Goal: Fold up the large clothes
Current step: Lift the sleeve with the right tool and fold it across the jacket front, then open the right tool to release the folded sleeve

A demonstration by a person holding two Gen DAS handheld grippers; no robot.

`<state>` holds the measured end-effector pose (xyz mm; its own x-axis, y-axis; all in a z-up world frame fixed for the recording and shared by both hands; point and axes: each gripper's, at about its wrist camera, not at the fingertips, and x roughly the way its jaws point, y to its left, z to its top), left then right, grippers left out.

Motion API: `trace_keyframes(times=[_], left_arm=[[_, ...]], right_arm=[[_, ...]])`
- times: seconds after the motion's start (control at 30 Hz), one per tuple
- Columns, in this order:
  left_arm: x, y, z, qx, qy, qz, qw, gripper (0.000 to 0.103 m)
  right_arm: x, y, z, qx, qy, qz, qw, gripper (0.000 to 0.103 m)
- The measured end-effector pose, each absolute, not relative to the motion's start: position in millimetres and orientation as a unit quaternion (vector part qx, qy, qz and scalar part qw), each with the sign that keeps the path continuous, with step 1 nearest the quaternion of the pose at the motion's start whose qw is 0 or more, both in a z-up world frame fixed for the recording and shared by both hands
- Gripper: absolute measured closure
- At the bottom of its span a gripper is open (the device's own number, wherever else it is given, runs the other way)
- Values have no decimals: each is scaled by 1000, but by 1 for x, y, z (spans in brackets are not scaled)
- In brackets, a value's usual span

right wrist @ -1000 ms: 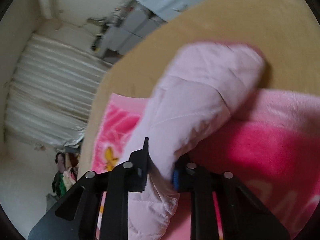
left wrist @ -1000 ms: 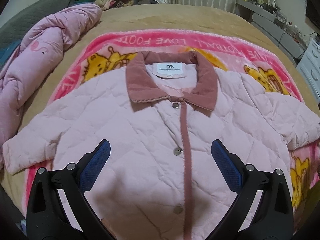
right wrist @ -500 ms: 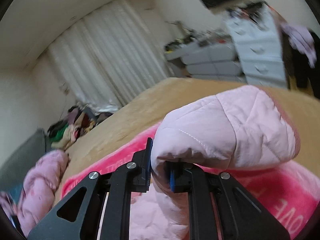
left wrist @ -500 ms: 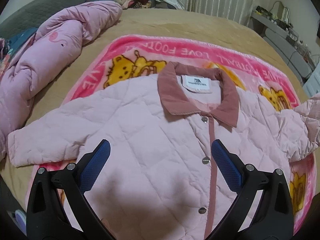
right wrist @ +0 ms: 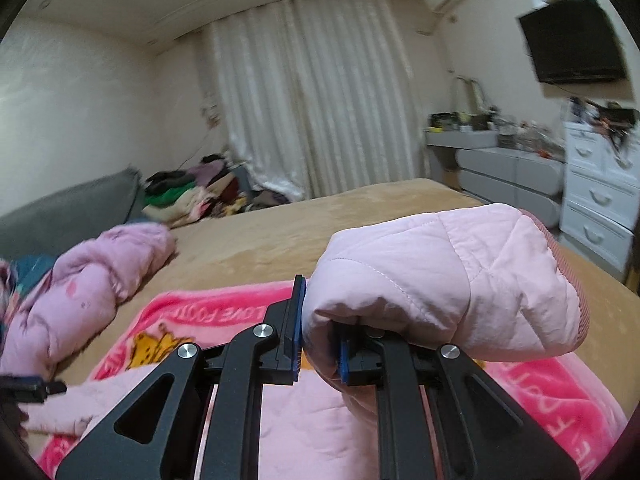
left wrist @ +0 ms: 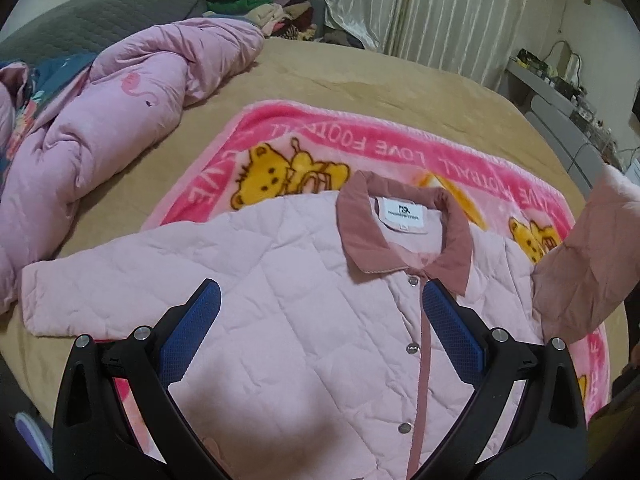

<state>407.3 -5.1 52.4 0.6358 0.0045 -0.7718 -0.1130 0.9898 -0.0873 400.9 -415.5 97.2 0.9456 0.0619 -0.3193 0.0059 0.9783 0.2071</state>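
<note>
- pink quilted jacket (left wrist: pixel 304 320) lying front-up, buttoned, flat on the cartoon blanket (left wrist: pixel 360 144), on top of the tan bed (left wrist: pixel 360 80).
- right tongs (right wrist: pixel 318 344) pinched narrow on the sleeve (right wrist: pixel 440 276), lifted clear of the blanket, cuff end drooping over the far side of the tongs.
- left tongs (left wrist: pixel 320 328) spread wide, gripping nothing, hovering low over the jacket's chest just left of the button placket (left wrist: pixel 424 344).
- risk one: puffy fabric, only a small bite of it between the pads, so could slip out mid-swing and flop back off to the side.
- risk two: nothing pinning the body, so pulling the sleeve across might drag the whole jacket sideways and bunch up the shoulder; would probably help to press the left tongs down near the collar (left wrist: pixel 400 232) first.
- risk three: slick blanket could slide on the bed along with the jacket, messing up the fold line.
- risk four: sleeve landing twisted, with the cuff curled the way it hangs now.
- containers: none in play really. white drawers (right wrist: pixel 600 184) off by the wall, all closed, contents not visible.
- loose clothes pile (left wrist: pixel 260 4) and a pink duvet (left wrist: pixel 120 92) at the head of the bed, well apart from the jacket.
</note>
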Motion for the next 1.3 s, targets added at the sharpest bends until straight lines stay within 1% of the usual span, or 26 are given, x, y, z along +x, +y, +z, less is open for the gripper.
trace_keyframes(times=[0.17,0.27,0.47,0.6,0.67,0.7,0.73,0.77,0.87,0.9,0.93,0.97,1.0,1.07,1.1,1.13,1.17,1.3], left_arm=[[403,14,52,-84,426,36,900,8],[401,24,45,-92,433,40,896,8],[394,32,26,-101,446,35,888,8],[391,30,5,-102,464,26,879,8],[391,30,-3,-101,473,25,875,8],[390,29,-7,-100,476,24,873,8],[390,29,-11,-99,480,22,871,8],[389,29,-14,-98,482,21,870,8],[389,31,-19,-98,488,18,867,8],[390,31,-19,-101,488,17,867,8],[390,32,-18,-107,487,14,867,8],[391,33,-18,-112,487,12,866,8],[391,33,-17,-119,487,8,865,8],[391,35,-15,-136,487,0,863,8],[392,36,-14,-139,487,-1,862,8],[391,37,-11,-142,485,-2,863,8],[390,39,-9,-143,482,-2,864,8],[393,49,-2,-153,475,4,866,8]], right_arm=[[405,-367,77,81,187,59,977,90],[408,-336,56,83,212,89,970,90],[410,-283,-4,79,280,130,948,90],[413,-265,-53,120,345,151,919,84],[413,-269,-78,164,382,150,897,80],[411,-275,-84,178,391,147,891,76],[406,-281,-88,192,397,141,886,67],[403,-285,-87,200,396,141,885,64],[376,-297,-68,211,348,124,905,49],[368,-302,-60,214,324,109,915,36],[363,-309,-55,217,308,97,921,27],[359,-315,-47,223,285,78,929,27],[360,-319,-45,228,281,75,929,27],[371,-322,-42,240,293,84,922,51],[376,-322,-42,242,300,93,918,83],[380,-318,-40,247,300,110,915,87],[382,-311,-35,245,293,127,915,88],[384,-273,-22,205,291,167,919,89]])
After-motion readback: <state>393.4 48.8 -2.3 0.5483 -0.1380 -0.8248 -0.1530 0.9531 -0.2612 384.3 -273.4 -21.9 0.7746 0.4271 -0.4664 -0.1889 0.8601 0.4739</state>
